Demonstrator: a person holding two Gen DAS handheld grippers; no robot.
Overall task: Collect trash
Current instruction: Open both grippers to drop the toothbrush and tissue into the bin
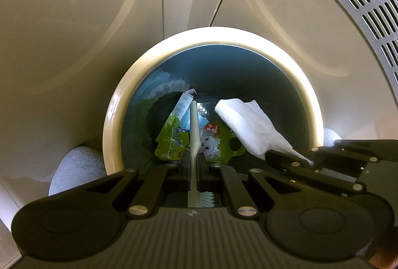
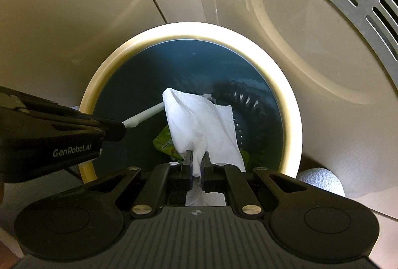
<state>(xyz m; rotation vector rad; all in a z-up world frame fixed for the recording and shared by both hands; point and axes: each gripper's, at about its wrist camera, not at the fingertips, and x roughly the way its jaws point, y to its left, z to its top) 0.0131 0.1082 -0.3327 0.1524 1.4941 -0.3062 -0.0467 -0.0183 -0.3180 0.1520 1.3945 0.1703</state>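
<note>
Over the bin's mouth, I am holding my left gripper point(image 1: 191, 164) clamped on a toothbrush point(image 1: 193, 129), handle pointing straight down, while my right gripper point(image 2: 197, 164) beside it is pinching a white tissue point(image 2: 201, 119), both hanging directly above the bin point(image 1: 112, 119) and its green wrappers point(image 1: 171, 139).

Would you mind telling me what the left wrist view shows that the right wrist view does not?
Only the left wrist view shows the toothbrush bristles behind the left gripper and the cartoon wrapper in the bin.

Only the right wrist view shows the right gripper pinching the tissue, and the GenRobot.AI lettering.

Both show the bin, toothbrush, tissue, green wrapper and vent grille.
</note>
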